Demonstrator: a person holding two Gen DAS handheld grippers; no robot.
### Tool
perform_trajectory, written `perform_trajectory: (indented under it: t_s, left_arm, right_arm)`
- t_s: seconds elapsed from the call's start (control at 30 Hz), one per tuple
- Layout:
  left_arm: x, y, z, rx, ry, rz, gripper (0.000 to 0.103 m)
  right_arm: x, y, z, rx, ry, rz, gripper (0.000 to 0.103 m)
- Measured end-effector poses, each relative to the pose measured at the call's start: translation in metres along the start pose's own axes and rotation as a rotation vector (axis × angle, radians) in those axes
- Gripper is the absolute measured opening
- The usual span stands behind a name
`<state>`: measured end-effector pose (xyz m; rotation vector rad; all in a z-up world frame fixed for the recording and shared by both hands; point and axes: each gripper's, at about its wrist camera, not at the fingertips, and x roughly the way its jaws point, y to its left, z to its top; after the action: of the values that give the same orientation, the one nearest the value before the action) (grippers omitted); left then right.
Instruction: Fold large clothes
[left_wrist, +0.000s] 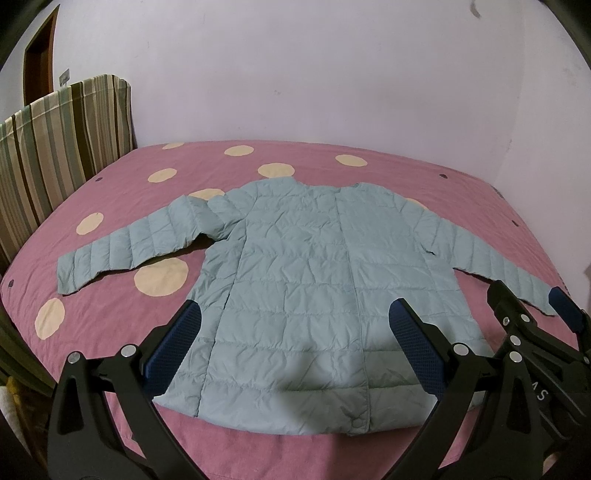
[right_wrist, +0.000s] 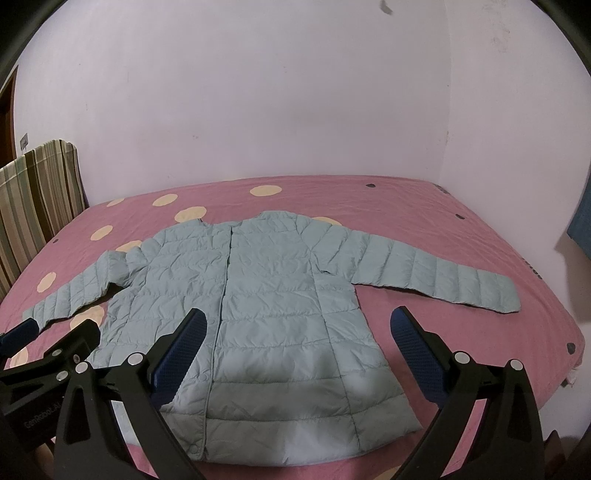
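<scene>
We hold the left gripper (left_wrist: 293, 350) with its jaws spread wide and empty above the lower half of the jacket (left_wrist: 306, 280), and the right gripper (right_wrist: 295, 354) beside it in the same condition, jaws apart and holding nothing. Neither tool touches the fabric as far as these views show. The jacket, a pale blue quilted one, lies flat and face up on the pink spotted bedsheet (left_wrist: 122, 184), hem nearest to us, collar toward the wall (left_wrist: 295, 74). Its front is closed, and both sleeves extend outward: the left sleeve (left_wrist: 122, 251) angles down across the sheet, and the right sleeve (right_wrist: 439, 277) reaches toward the bed edge. A striped headboard (left_wrist: 62, 147) stands at the left. We judge that folding has not begun; this is the approach step. The next move calls for lowering each tool onto a sleeve or shoulder edge, pinching both layers, then carrying that part inward across the body.
</scene>
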<state>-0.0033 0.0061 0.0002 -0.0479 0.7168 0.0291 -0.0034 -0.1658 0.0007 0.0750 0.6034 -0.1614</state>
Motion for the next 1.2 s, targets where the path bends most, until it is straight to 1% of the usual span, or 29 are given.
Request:
perform_trajectory:
  t_s: [1.2]
  left_arm:
    - [-0.0006,0.0034,-0.0023,-0.005,0.003,-0.002,0.101]
  right_arm:
    - [0.001,0.002,-0.0005,-0.001,0.002,0.003,0.099]
